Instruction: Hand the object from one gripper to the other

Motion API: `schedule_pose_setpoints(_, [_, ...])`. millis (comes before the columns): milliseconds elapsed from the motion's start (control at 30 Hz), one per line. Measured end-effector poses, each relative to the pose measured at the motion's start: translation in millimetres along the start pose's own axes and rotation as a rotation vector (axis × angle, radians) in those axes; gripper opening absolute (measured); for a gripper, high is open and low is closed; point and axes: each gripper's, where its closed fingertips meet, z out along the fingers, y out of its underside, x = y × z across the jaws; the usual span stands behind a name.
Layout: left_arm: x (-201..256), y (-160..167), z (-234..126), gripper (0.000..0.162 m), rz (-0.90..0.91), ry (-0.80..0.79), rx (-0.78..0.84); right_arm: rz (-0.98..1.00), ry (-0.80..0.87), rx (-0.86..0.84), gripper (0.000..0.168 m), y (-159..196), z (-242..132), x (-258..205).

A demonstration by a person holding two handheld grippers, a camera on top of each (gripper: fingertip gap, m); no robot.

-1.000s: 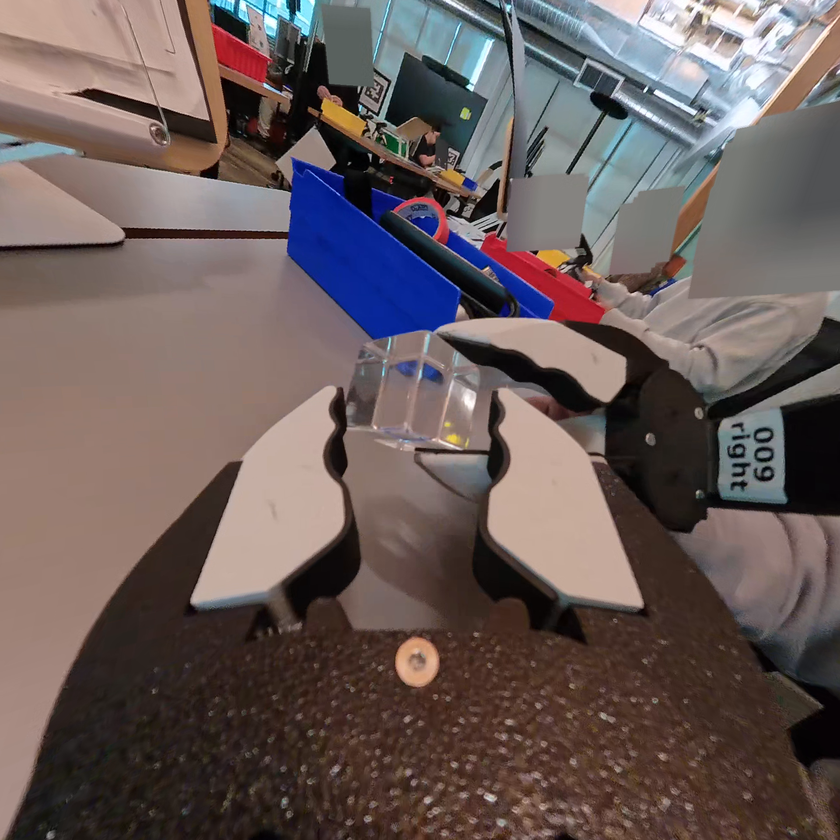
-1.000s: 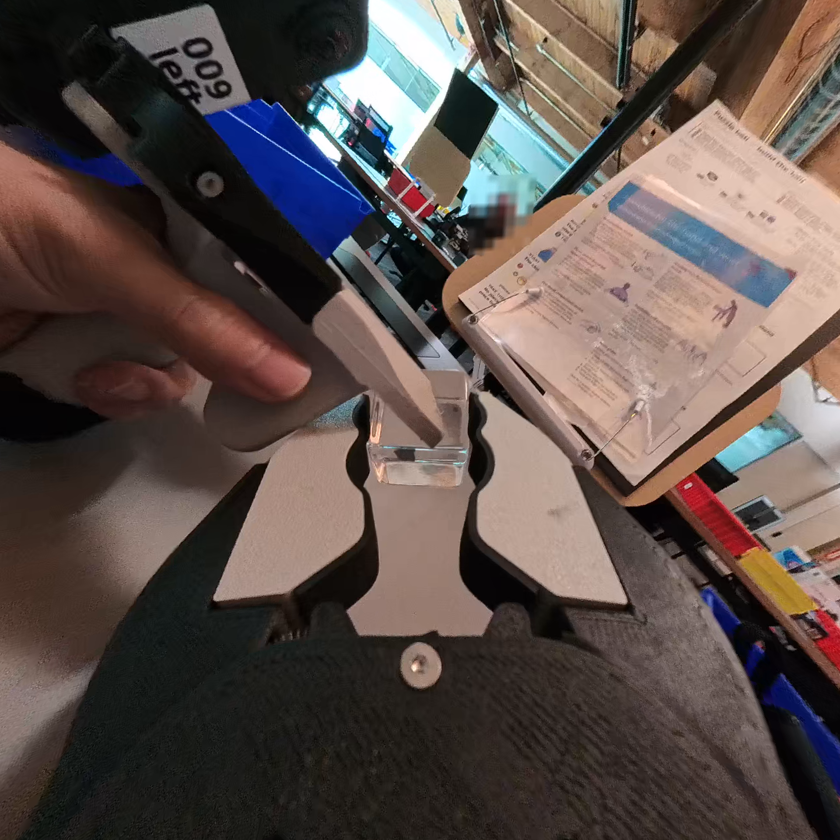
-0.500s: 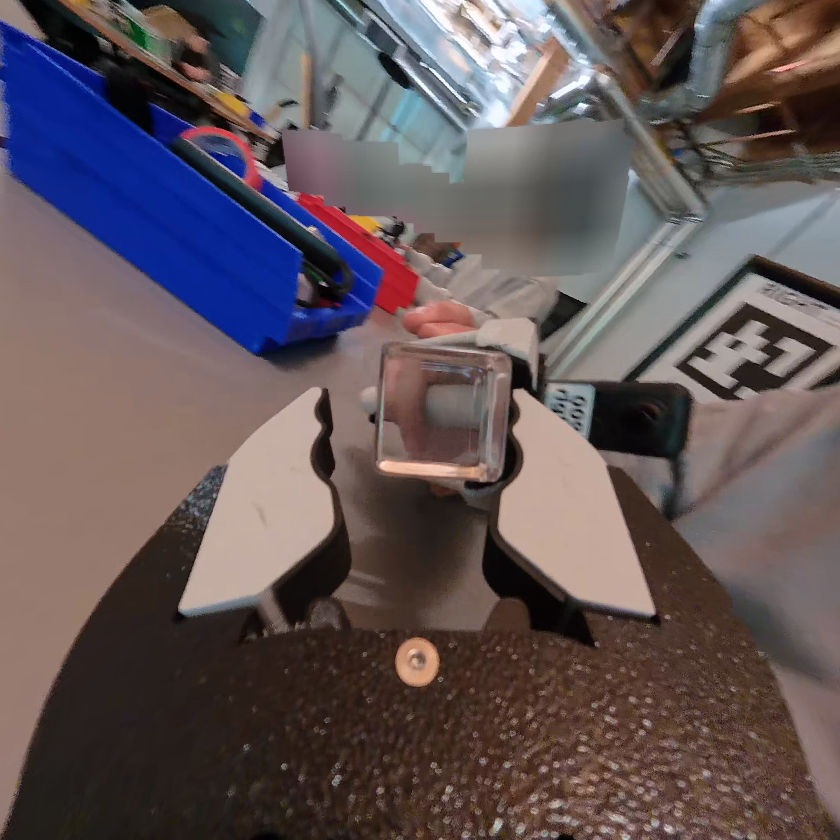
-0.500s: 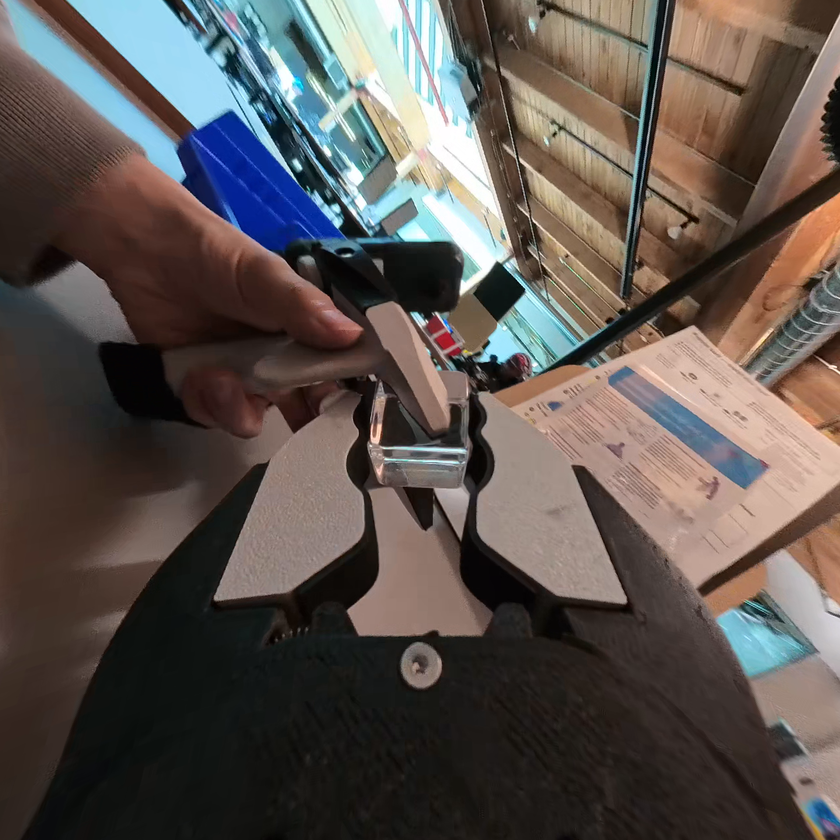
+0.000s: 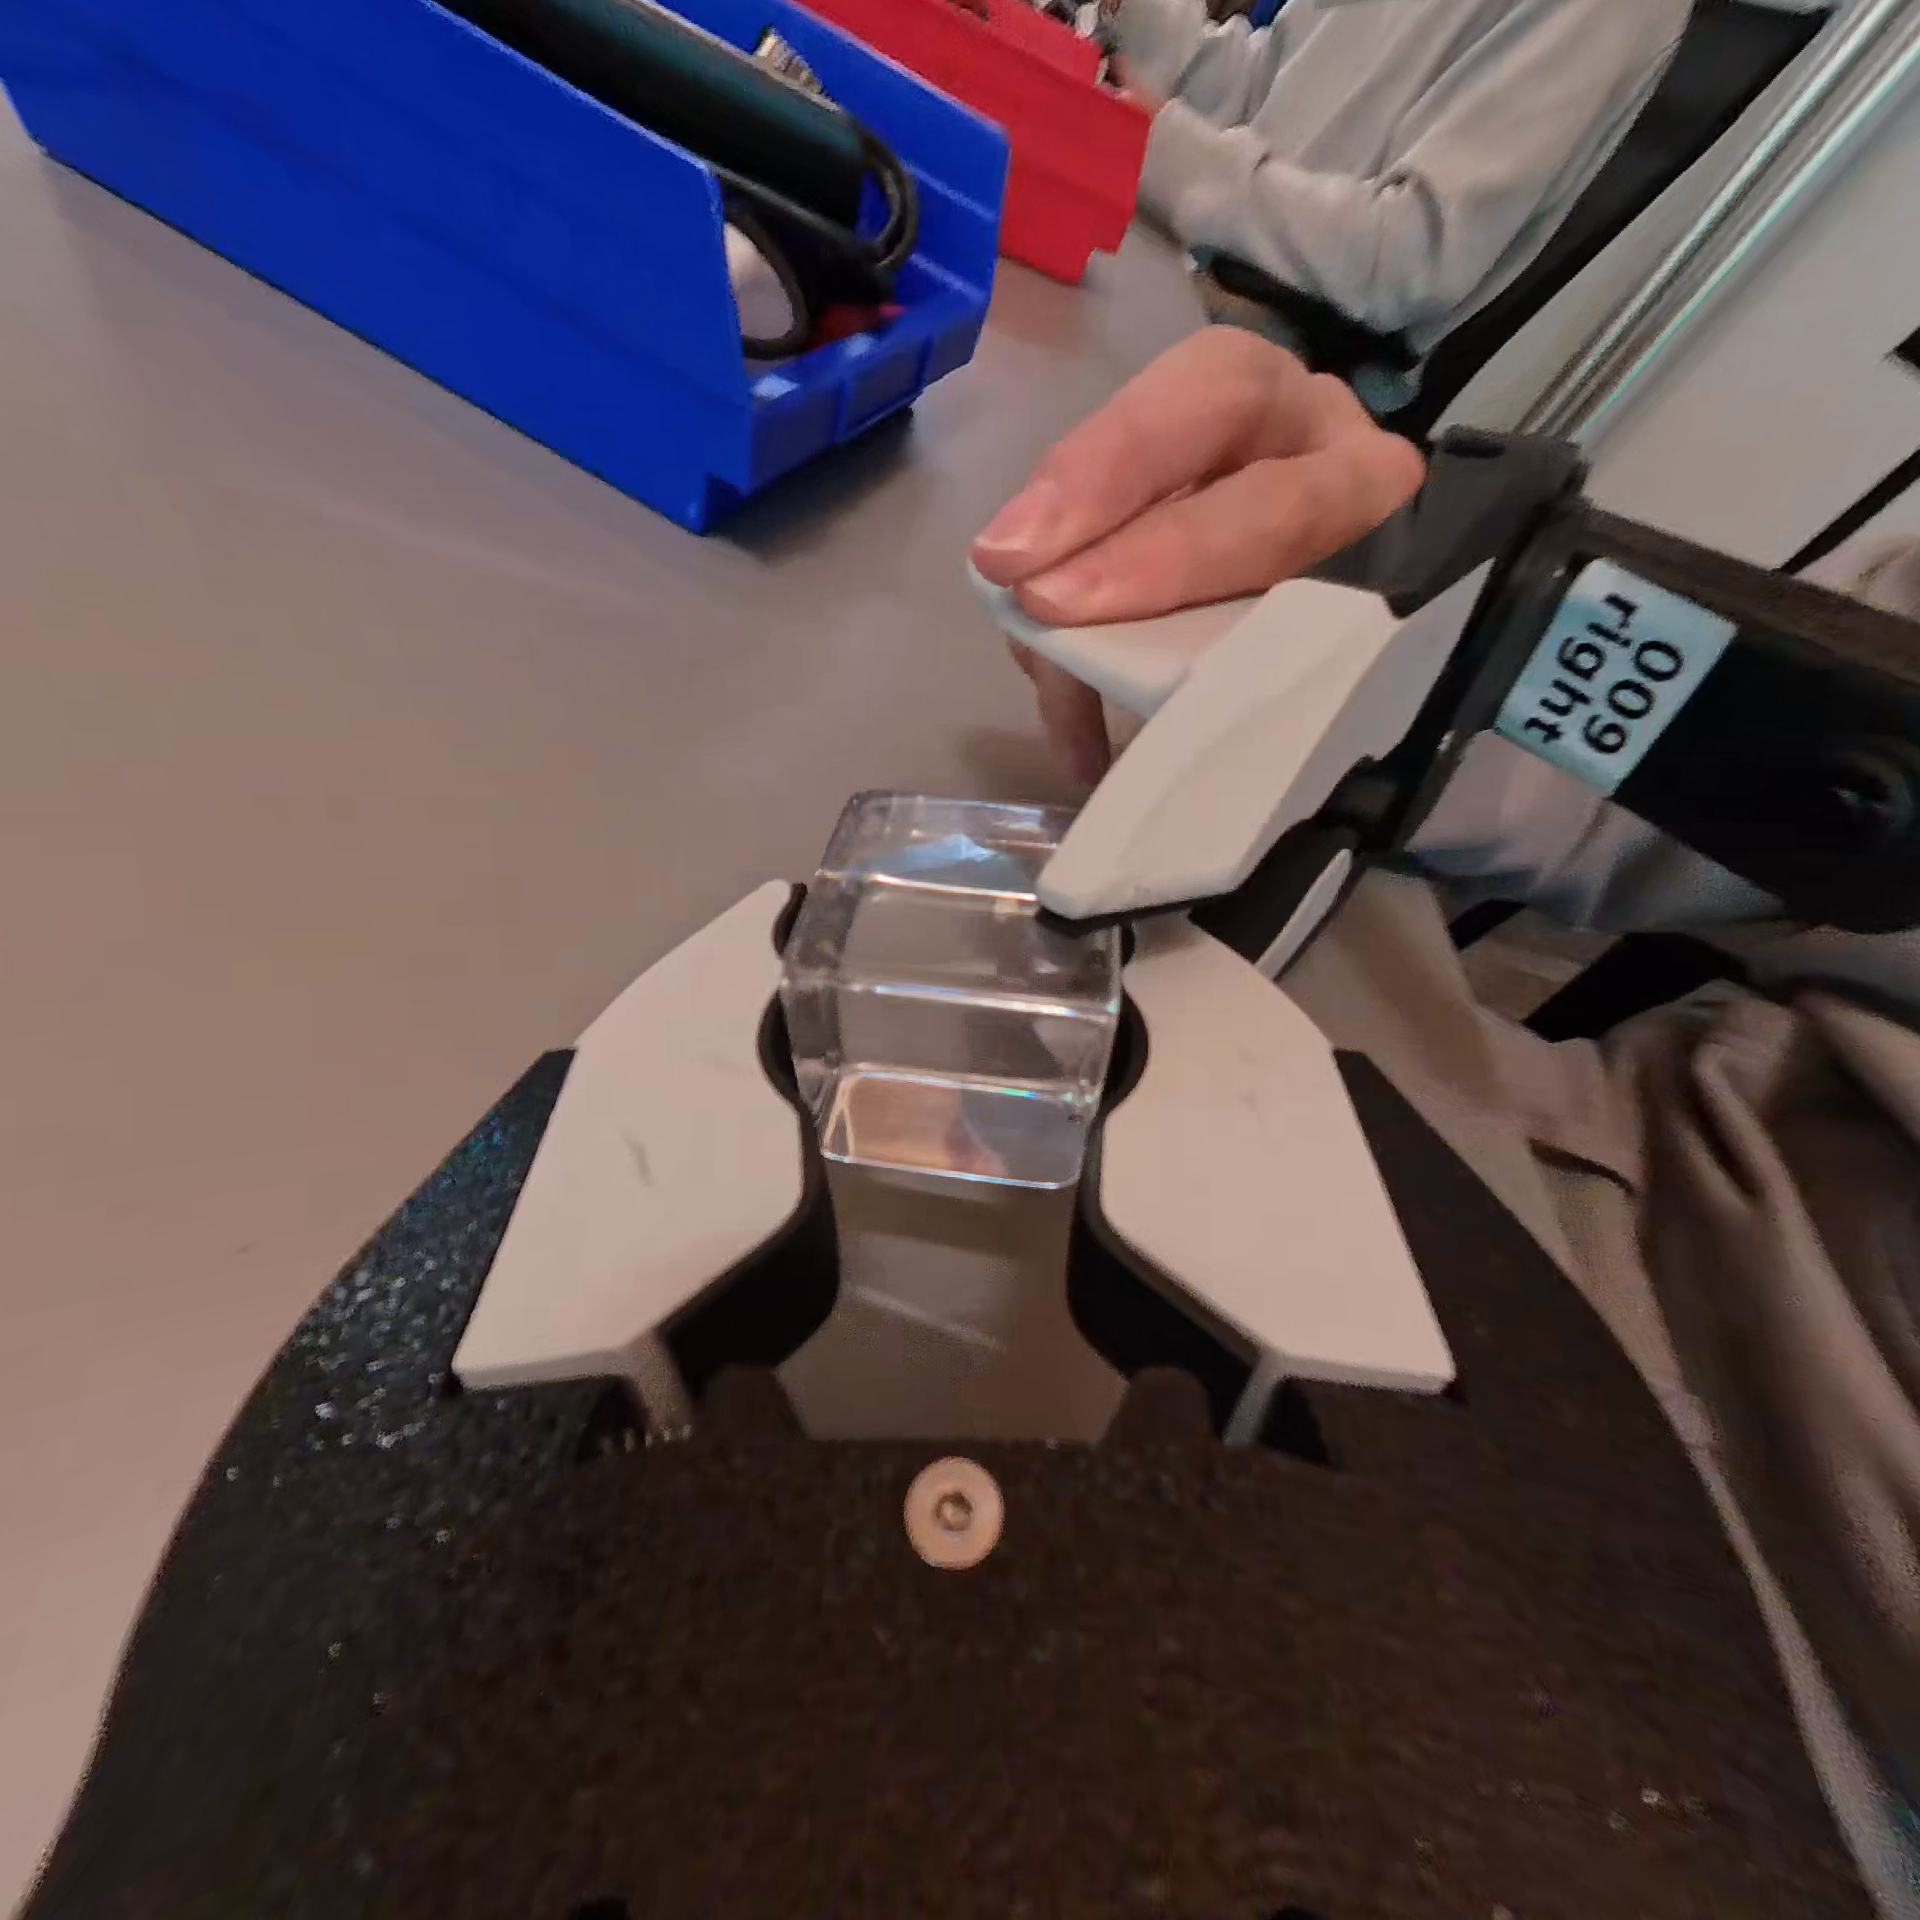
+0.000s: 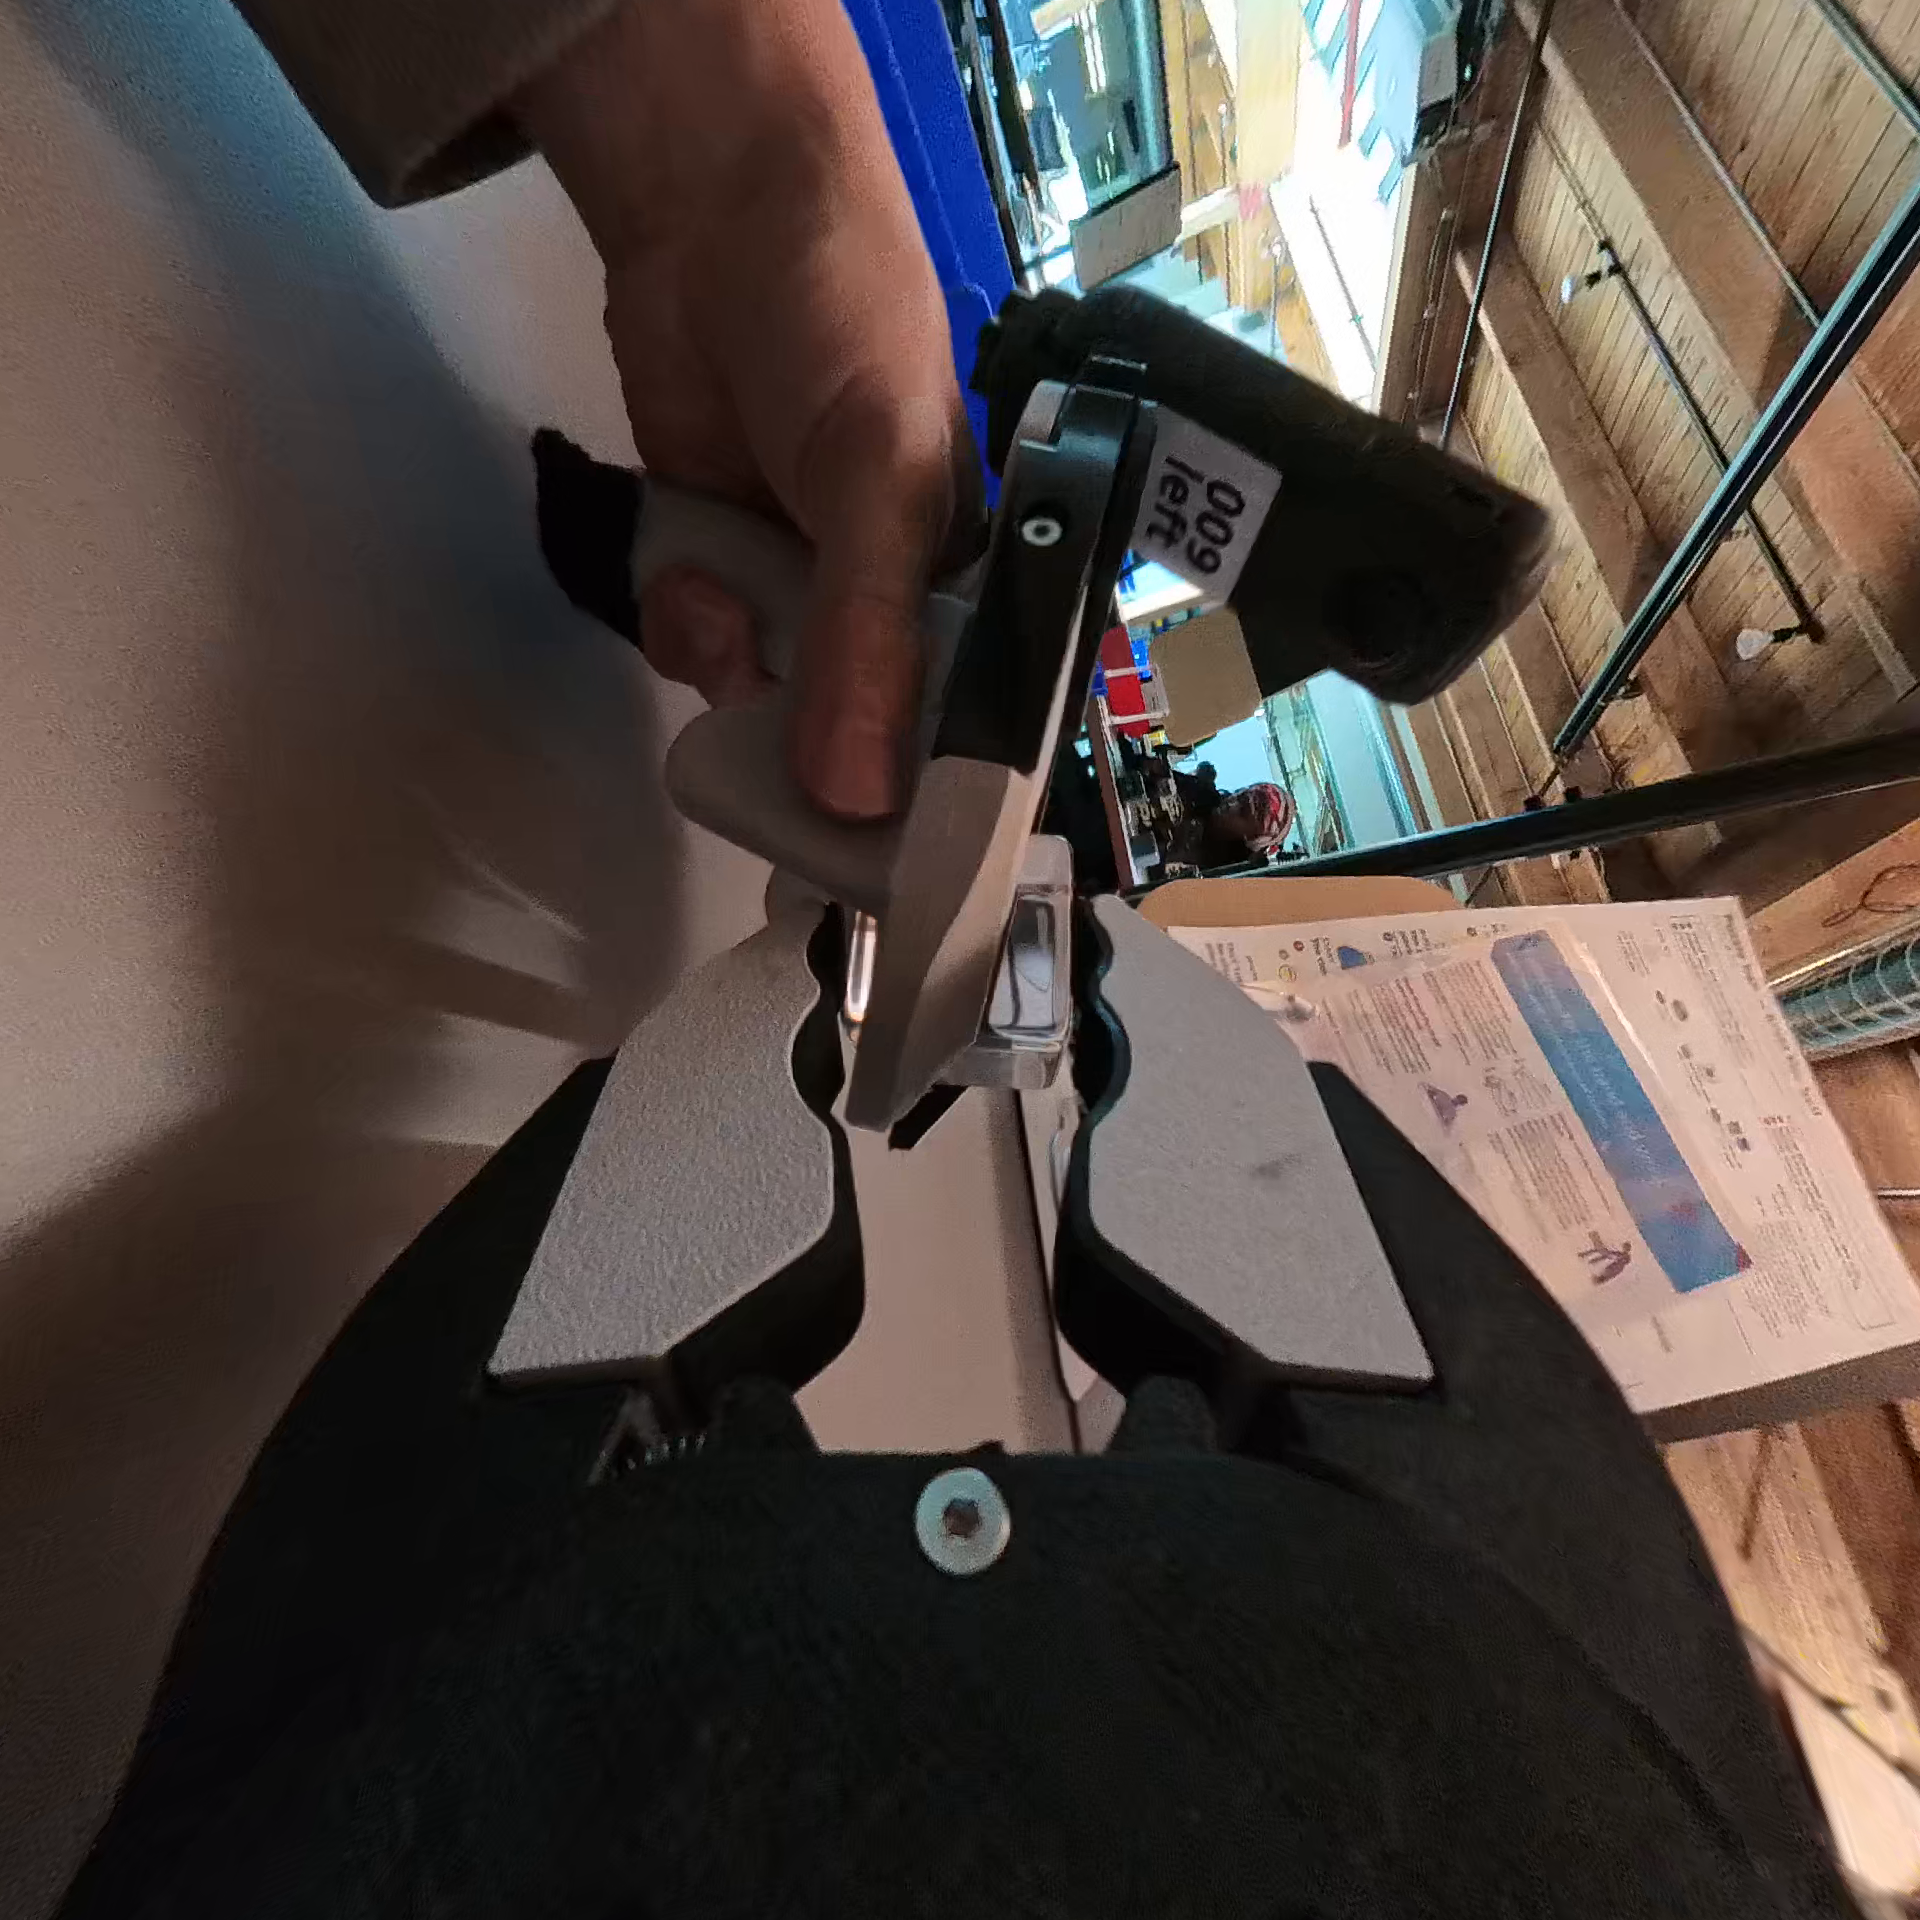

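Note:
A clear cube [image 5: 951, 997] is held above the grey table [image 5: 364, 727]. My left gripper [image 5: 956, 925] is shut on it, with a finger pressed on each side. The right gripper's upper finger [image 5: 1174, 810] lies on the cube's top face and its lower finger is hidden. In the right wrist view the cube [image 6: 1029, 977] sits between the tips of my right gripper [image 6: 951, 925], which is shut on it. A left gripper finger [image 6: 935, 935] crosses in front and hides most of the cube. A hand [image 6: 779, 416] holds the left gripper.
A blue bin [image 5: 468, 239] with a black tool and cables stands on the table's far side, with a red bin [image 5: 1039, 135] behind it. A person's grey sleeve [image 5: 1403, 135] is at the back right. A clipboard with a printed sheet [image 6: 1558, 1122] stands to the right. The grippers' ends are close to 4 cm from one another.
My left gripper's fingers have closed from open onto the cube. Both grippers have turned together, so the left view now looks down at the table. The right gripper has kept its hold.

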Motion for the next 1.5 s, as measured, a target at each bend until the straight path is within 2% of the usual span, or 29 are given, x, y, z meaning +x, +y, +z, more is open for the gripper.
schedule_pose_setpoints(67, [-8,-1,-1,0.052,0.043,-0.065,0.008,0.153,-0.031,0.02,0.044,4,1,-1])
schedule_pose_setpoints(100, [-12,-3,-4,0.052,0.091,-0.1,0.025,0.29,-0.057,0.043,0.051,6,0,1])
schedule_pose_setpoints(200, [-19,-20,-18,0.052,0.254,-0.189,0.139,0.758,-0.08,0.109,0.082,18,-5,23])
schedule_pose_setpoints(267, [-19,-36,-28,0.052,0.345,-0.237,0.241,1.129,-0.167,0.217,0.092,19,-11,34])
schedule_pose_setpoints(333, [-14,-44,-34,0.052,0.489,-0.272,0.288,1.485,-0.302,0.321,0.092,19,-15,39])
schedule_pose_setpoints(400, [-8,-43,-31,0.052,0.693,-0.32,0.268,1.738,-0.469,0.412,0.086,12,-18,36])
schedule_pose_setpoints(500, [1,-38,-15,0.052,0.932,-0.378,0.198,1.854,-0.634,0.444,0.078,-1,-16,22])
schedule_pose_setpoints(633, [13,-30,4,0.052,1.091,-0.388,0.156,1.794,-0.734,0.388,0.069,-16,-12,1])
schedule_pose_setpoints(700, [14,-27,9,0.052,1.135,-0.401,0.131,1.765,-0.756,0.406,0.052,-21,-14,-1])
schedule_pose_setpoints(767, [12,-26,10,0.052,1.154,-0.421,0.119,1.717,-0.751,0.378,0.052,-19,-13,-4])
schedule_pose_setpoints(900, [-6,-26,5,0.056,1.139,-0.557,0.066,1.538,-0.571,0.265,0.052,-1,-5,-2])
schedule_pose_setpoints(967, [-22,-23,-3,0.06,1.051,-0.611,0.01,1.277,-0.347,0.093,0.052,29,-1,4])
schedule_pose_setpoints(1067, [-35,-21,-13,0.063,0.813,-0.59,0.021,0.685,0.016,-0.278,0.052,91,-12,25])
schedule_pose_setpoints(1133, [-38,-26,-16,0.062,0.638,-0.576,0.073,0.353,0.127,-0.447,0.052,111,-22,37])
schedule_pose_setpoints(1200, [-35,-30,-11,0.064,0.478,-0.535,0.121,0.13,0.185,-0.546,0.051,115,-26,45])
schedule_pose_setpoints(1333, [-22,-32,10,0.065,0.256,-0.432,0.194,-0.077,0.157,-0.633,0.051,106,-16,35])
schedule_pose_setpoints(1500, [-26,-34,9,0.063,0.153,-0.442,0.234,-0.159,0.102,-0.584,0.052,83,0,19])
